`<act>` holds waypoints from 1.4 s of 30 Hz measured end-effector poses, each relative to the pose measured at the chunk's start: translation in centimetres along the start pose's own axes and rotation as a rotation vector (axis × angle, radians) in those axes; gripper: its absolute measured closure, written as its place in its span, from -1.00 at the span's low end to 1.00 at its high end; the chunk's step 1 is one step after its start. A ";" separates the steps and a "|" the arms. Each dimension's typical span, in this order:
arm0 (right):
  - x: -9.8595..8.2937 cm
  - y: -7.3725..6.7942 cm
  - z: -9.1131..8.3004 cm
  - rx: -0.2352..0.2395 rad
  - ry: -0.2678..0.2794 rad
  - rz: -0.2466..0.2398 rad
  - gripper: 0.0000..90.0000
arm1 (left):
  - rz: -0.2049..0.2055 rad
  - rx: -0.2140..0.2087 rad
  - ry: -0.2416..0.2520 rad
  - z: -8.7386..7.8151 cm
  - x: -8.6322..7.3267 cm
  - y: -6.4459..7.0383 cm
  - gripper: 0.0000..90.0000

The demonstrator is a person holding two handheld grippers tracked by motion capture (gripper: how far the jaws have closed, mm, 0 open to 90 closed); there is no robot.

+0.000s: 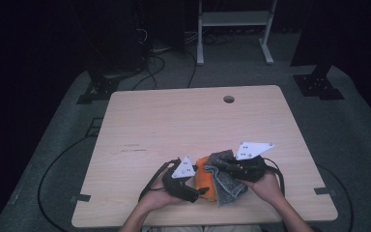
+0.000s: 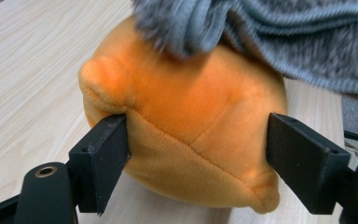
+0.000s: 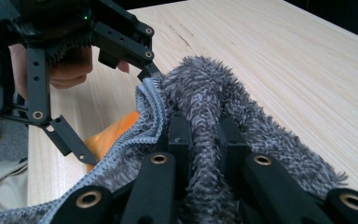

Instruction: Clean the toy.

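Soft, round orange plush toy [image 2: 186, 126] squeezed between the wide-set jaws of the left gripper [image 2: 198, 161]. Fuzzy grey cloth [image 3: 214, 107] pinched tight in the right gripper [image 3: 204, 135], draped over the toy. Smooth pale wood table [image 1: 174, 121], dark room behind.

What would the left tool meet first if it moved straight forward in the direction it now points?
Most likely the orange plush toy. The left tool has a jaw on each side of it, so the toy sits directly ahead. The grey towel lies over the toy, just beyond.
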State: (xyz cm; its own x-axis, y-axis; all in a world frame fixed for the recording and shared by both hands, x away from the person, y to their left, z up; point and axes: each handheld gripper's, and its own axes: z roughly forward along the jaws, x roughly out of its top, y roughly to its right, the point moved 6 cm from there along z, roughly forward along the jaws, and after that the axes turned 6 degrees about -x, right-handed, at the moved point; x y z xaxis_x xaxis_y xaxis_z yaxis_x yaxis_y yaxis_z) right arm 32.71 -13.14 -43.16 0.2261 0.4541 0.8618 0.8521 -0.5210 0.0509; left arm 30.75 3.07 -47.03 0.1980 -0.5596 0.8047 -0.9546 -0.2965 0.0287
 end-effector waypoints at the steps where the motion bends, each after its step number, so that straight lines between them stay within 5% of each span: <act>1: 0.0 0.0 0.0 0.000 0.000 0.000 0.75 | 0.002 0.004 -0.009 0.0 -0.1 0.0 -0.52; 7: -2.5 0.9 -1.8 -0.023 -0.002 0.066 0.75 | -0.008 -0.008 -0.025 -0.3 -0.8 -0.4 -0.49; 11: -3.4 0.9 -2.3 -0.026 -0.001 0.087 0.75 | -0.078 -0.034 0.022 -1.3 0.7 -0.7 -0.57; 13: -3.1 0.3 -2.3 -0.015 0.013 0.072 0.75 | -0.117 -0.013 0.067 -1.6 1.2 -1.2 -0.57; 17: -1.7 -2.1 -1.9 0.004 0.032 -0.034 0.75 | -0.166 -0.027 0.030 -0.7 0.6 -1.8 -0.71; 19: -1.6 -2.5 -1.8 -0.001 0.025 -0.063 0.75 | -0.159 -0.043 0.028 -0.6 0.0 -1.6 -0.56; 20: -2.1 -2.0 -1.9 0.015 0.027 -0.032 0.75 | -0.152 -0.052 0.024 -0.7 -0.1 -1.6 -0.46; 21: -2.1 -2.0 -1.9 0.015 0.027 -0.032 0.75 | -0.142 -0.055 0.022 -0.8 -0.2 -1.5 -0.46; 22: -2.9 -1.4 -2.2 0.030 0.032 0.023 0.75 | -0.114 -0.051 0.014 -0.9 -0.3 -1.4 -0.43; 30: -6.6 0.7 -3.6 -0.042 -0.068 0.078 0.75 | -0.077 -0.057 0.015 -1.0 -0.5 -1.1 -0.43; 33: -6.9 1.2 -3.9 -0.023 -0.063 0.116 0.75 | -0.056 -0.070 0.014 -1.0 -0.6 -1.0 -0.42; 38: -3.2 1.1 -3.2 0.043 0.043 0.138 0.74 | -0.032 -0.088 0.017 -1.0 -0.5 -0.6 -0.43; 42: -1.7 0.8 -1.7 0.090 0.028 0.136 0.74 | -0.031 -0.105 -0.001 -1.3 -0.7 -0.6 -0.48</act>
State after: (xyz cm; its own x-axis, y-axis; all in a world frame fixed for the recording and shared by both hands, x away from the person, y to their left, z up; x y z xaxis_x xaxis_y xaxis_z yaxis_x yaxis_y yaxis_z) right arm 32.19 -15.52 -43.73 0.3302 0.3623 0.8716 0.8536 -0.5089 -0.1119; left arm 30.89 4.71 -46.84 0.2276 -0.5526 0.8017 -0.9661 -0.2311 0.1150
